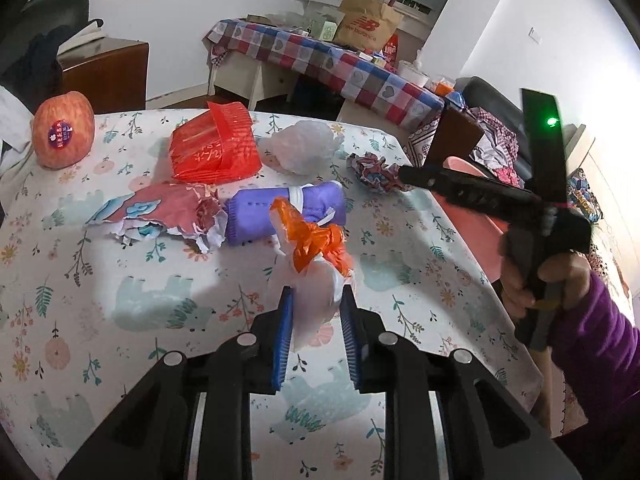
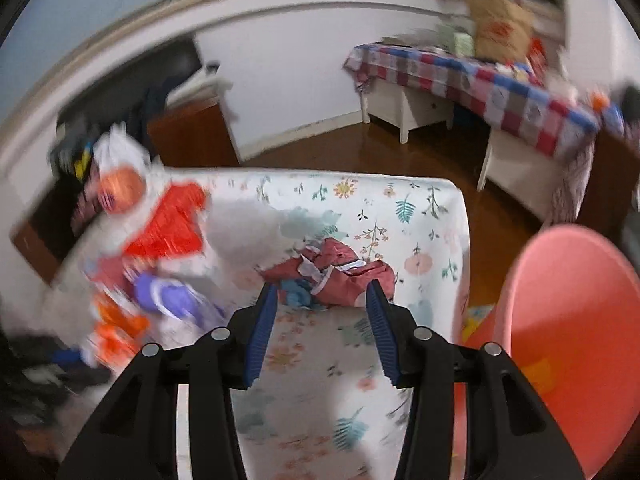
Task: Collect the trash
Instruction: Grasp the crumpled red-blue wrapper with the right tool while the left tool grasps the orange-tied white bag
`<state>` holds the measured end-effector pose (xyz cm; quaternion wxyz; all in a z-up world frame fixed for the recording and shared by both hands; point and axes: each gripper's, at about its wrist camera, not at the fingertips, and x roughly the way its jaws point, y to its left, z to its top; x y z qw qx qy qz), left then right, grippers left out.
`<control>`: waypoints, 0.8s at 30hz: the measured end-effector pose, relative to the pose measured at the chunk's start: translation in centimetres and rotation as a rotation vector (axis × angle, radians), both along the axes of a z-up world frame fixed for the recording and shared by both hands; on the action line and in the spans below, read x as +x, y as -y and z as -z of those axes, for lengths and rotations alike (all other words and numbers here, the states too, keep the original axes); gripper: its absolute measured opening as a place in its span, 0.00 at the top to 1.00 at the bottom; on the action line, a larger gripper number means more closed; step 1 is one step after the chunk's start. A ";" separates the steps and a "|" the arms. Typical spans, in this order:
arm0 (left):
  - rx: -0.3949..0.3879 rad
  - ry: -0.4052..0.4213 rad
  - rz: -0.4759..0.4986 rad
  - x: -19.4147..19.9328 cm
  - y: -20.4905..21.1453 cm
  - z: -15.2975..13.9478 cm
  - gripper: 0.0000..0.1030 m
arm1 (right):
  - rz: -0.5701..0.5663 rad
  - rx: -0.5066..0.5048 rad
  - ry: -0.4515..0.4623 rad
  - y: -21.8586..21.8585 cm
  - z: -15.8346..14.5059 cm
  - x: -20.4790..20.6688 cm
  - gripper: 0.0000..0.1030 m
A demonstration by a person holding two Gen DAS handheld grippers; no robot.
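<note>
My left gripper (image 1: 316, 296) is shut on a wrapper of white and orange plastic (image 1: 310, 252), held just above the flowered tablecloth (image 1: 120, 300). In the right wrist view a crumpled red paper ball (image 2: 332, 274) sits between the blue pads of my right gripper (image 2: 322, 288), which looks shut on it. The left wrist view shows the same ball (image 1: 372, 172) at the tip of the right gripper (image 1: 404, 174), near the table's right edge. A pink bin (image 2: 568, 320) stands just off that edge. On the table lie torn red paper (image 1: 156, 216), a red plastic wrapper (image 1: 216, 148) and a white plastic wad (image 1: 304, 146).
An apple (image 1: 64, 136) stands at the far left of the table, and a purple rolled cloth (image 1: 284, 212) lies mid-table. A hand in a purple sleeve (image 1: 540, 280) holds the right gripper. Behind is a checked-cloth table (image 1: 320, 60) with a paper bag.
</note>
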<state>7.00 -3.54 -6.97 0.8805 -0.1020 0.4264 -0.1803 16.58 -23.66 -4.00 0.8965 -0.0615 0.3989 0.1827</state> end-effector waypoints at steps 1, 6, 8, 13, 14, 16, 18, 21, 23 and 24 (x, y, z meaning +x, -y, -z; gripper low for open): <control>-0.002 -0.001 -0.002 0.1 -0.1 0.1 0.79 | -0.021 -0.040 0.010 -0.2 0.2 0.2 0.54; -0.006 -0.013 -0.016 0.5 -0.4 0.3 0.79 | -0.133 -0.164 0.020 -0.8 1.0 1.4 0.54; -0.006 -0.016 -0.020 0.5 -0.5 0.5 0.79 | -0.145 -0.178 0.011 -0.9 1.2 2.0 0.55; -0.011 -0.018 -0.028 0.6 -0.7 0.6 0.78 | -0.127 -0.110 -0.008 0.1 0.9 2.4 0.75; -0.011 -0.016 -0.027 0.5 -0.7 0.5 0.78 | -0.119 -0.093 -0.012 0.2 0.9 2.2 0.75; -0.010 -0.007 -0.025 0.4 -0.6 0.3 0.78 | -0.106 -0.063 -0.019 0.5 0.8 1.6 0.80; -0.010 0.002 -0.023 0.2 -0.5 -0.1 0.79 | -0.094 -0.030 -0.029 0.7 0.5 0.8 0.84; -0.011 0.021 -0.026 -0.1 -0.5 -0.6 0.78 | -0.087 0.034 -0.035 1.0 -0.2 -0.9 0.91; -0.012 0.030 -0.029 -0.3 -0.4 -1.0 0.78 | -0.084 0.066 -0.035 1.0 -0.5 -2.0 0.91; -0.013 0.034 -0.031 -0.5 -0.4 -1.2 0.79 | -0.080 0.083 -0.036 1.0 -0.6 -2.5 0.92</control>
